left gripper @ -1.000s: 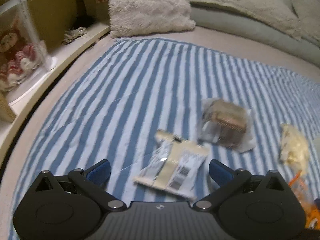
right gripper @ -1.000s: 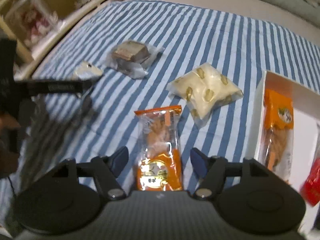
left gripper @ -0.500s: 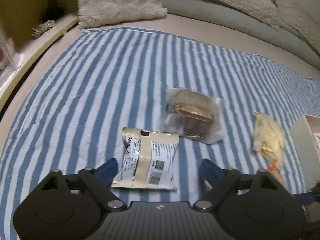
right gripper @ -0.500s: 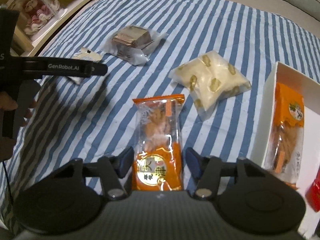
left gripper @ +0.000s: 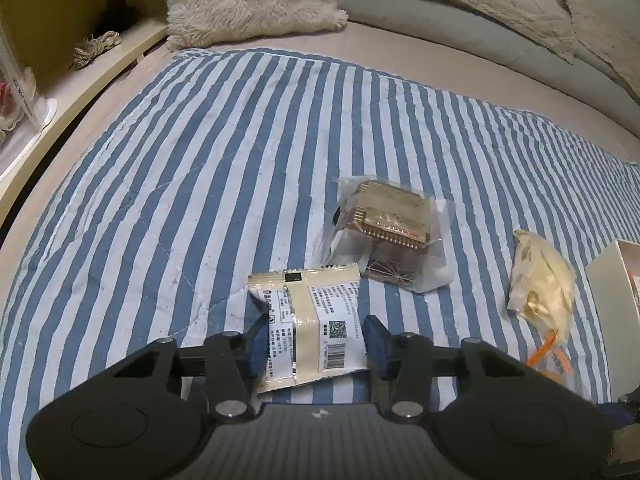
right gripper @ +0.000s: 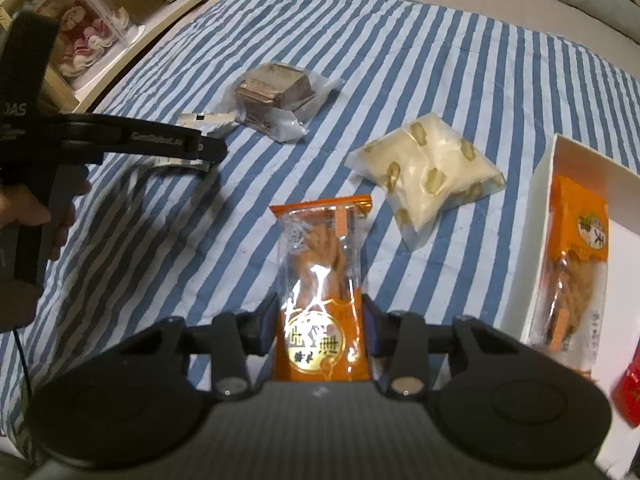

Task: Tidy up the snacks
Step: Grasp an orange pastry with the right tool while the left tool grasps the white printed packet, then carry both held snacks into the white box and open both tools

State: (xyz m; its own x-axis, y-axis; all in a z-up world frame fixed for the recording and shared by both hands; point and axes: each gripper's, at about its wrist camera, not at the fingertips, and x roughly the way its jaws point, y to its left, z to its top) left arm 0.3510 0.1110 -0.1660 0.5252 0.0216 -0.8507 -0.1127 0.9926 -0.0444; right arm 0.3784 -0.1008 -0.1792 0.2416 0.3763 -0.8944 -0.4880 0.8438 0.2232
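Note:
My left gripper (left gripper: 316, 340) has closed its blue pads on the near end of a cream and white snack packet (left gripper: 310, 320) lying on the striped blanket (left gripper: 200, 152). My right gripper (right gripper: 318, 326) has closed on the near end of an orange snack packet (right gripper: 320, 304). A clear-wrapped brown cake (left gripper: 390, 220) lies beyond the left gripper; it also shows in the right wrist view (right gripper: 276, 88). A pale yellow pouch (right gripper: 426, 168) lies right of it. A white box (right gripper: 540, 184) at the right holds another orange packet (right gripper: 572, 256).
A fluffy pillow (left gripper: 248, 0) and bedding lie at the back. A cream ledge (left gripper: 80, 80) with a clear doll case (right gripper: 88, 36) runs along the left. A red packet (right gripper: 628, 392) sits at the right edge. The left gripper's body (right gripper: 100, 136) crosses the right wrist view.
Both grippers moved forward and down over their packets and narrowed their jaws from wide open onto them. The left view swung right onto the cream packet.

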